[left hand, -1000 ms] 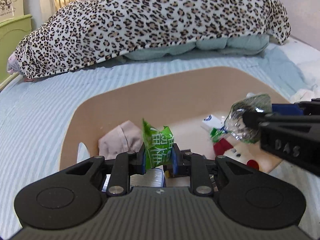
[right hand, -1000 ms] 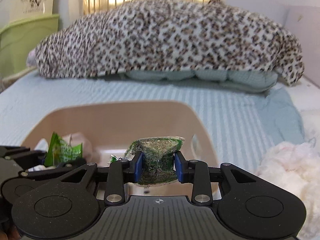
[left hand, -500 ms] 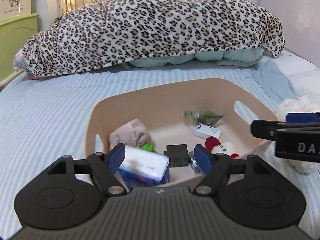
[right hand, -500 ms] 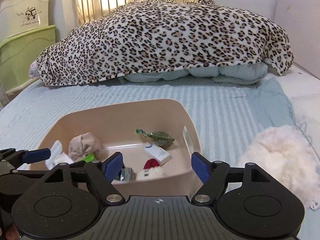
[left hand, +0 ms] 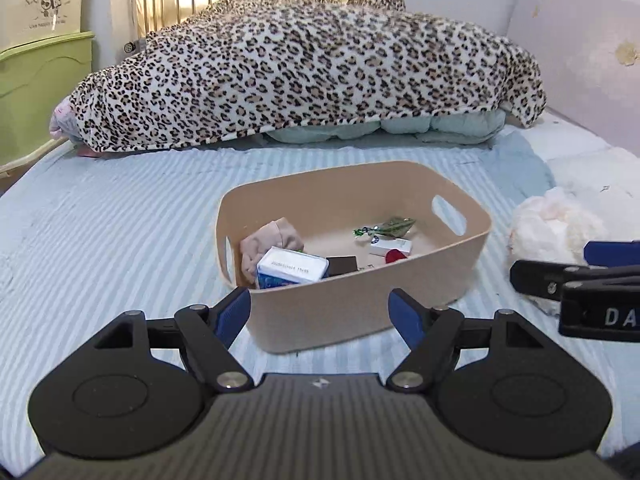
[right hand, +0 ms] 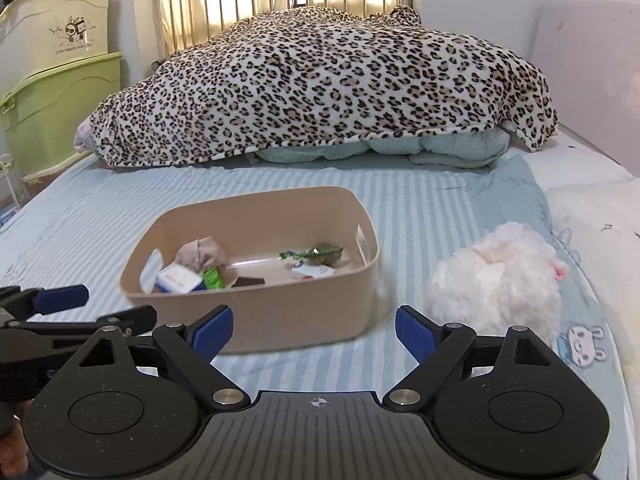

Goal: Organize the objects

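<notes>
A beige plastic bin (left hand: 360,312) stands on the striped bed; it also shows in the right wrist view (right hand: 280,312). Inside lie a white and blue box (left hand: 292,268), a beige cloth (left hand: 272,236), a green packet (right hand: 212,278), a clear bag of green stuff (left hand: 390,226), a small white box (left hand: 390,246), a black item (left hand: 342,264) and a red piece (left hand: 396,256). My left gripper (left hand: 320,316) is open and empty, pulled back in front of the bin. My right gripper (right hand: 314,330) is open and empty, also in front of the bin.
A fluffy white plush (right hand: 496,284) lies right of the bin. A leopard-print blanket (left hand: 304,68) covers the bedding at the back. Green and cream storage boxes (right hand: 52,80) stand at the left. A wall runs along the right.
Both grippers opened and dropped the green packet and the clear bag into the bin, then pulled back and up away from it.
</notes>
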Demonstrator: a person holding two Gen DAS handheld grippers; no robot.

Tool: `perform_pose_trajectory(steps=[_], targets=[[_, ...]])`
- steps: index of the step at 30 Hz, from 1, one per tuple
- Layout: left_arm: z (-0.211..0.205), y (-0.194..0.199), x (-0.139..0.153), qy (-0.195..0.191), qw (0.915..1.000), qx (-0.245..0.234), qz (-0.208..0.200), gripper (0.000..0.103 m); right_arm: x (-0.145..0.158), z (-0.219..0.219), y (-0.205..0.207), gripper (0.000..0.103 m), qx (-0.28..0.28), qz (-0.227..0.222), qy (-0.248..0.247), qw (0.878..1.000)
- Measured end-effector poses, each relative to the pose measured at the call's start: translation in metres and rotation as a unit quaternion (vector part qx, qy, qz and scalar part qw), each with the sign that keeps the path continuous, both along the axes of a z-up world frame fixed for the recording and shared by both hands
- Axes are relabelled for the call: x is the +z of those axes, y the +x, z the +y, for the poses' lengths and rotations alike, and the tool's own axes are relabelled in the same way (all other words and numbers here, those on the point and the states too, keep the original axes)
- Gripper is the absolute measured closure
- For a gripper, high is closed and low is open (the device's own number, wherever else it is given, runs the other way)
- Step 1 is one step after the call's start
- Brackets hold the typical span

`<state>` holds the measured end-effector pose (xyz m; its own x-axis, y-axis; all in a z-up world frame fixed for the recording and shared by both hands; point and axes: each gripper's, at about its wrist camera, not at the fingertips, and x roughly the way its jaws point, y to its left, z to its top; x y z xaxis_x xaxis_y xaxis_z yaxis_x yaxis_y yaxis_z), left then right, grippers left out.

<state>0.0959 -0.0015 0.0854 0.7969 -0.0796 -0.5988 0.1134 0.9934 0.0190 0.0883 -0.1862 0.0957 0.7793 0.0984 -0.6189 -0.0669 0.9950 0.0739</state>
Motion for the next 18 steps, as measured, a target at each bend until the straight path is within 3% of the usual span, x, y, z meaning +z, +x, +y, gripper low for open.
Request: perform_pose_trajectory(steps=[18], targets=[[0.010, -0.099, 0.025, 0.001, 1.0000, 0.001, 0.005, 0.027, 0.016, 0.009, -0.097, 0.012, 0.023, -0.002, -0.001, 1.000]])
